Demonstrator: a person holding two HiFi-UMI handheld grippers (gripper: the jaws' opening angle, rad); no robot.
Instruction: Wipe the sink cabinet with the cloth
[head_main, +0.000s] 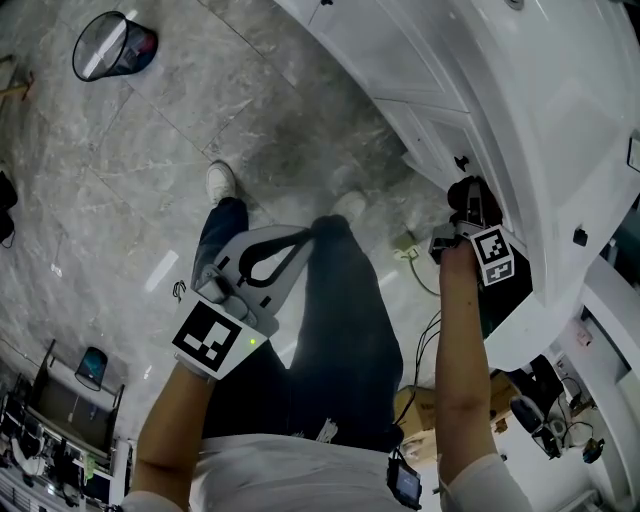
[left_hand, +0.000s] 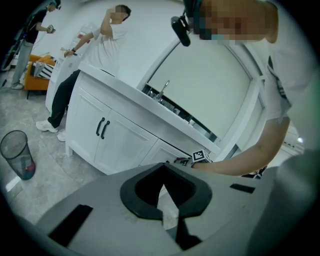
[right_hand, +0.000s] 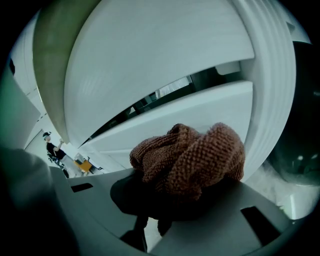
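Observation:
The brown knitted cloth (right_hand: 192, 160) is bunched between the jaws of my right gripper (right_hand: 172, 197), which is shut on it. The cloth is pressed against the white sink cabinet (right_hand: 165, 65). In the head view the right gripper (head_main: 466, 202) is held against the cabinet front (head_main: 440, 100), below the counter edge, and the cloth (head_main: 470, 190) shows as a dark wad. My left gripper (head_main: 300, 238) hangs over my legs, away from the cabinet, shut and holding nothing. Its own view looks past the jaws (left_hand: 162, 186) to the cabinet doors (left_hand: 120, 140) and the faucet (left_hand: 162, 90).
A mesh waste bin (head_main: 112, 45) stands on the grey marble floor, far left of the cabinet. Cables (head_main: 420, 270) lie on the floor by the cabinet base. Another person (left_hand: 95, 50) stands at the cabinet's far end. Cluttered equipment fills the lower right corner (head_main: 550, 410).

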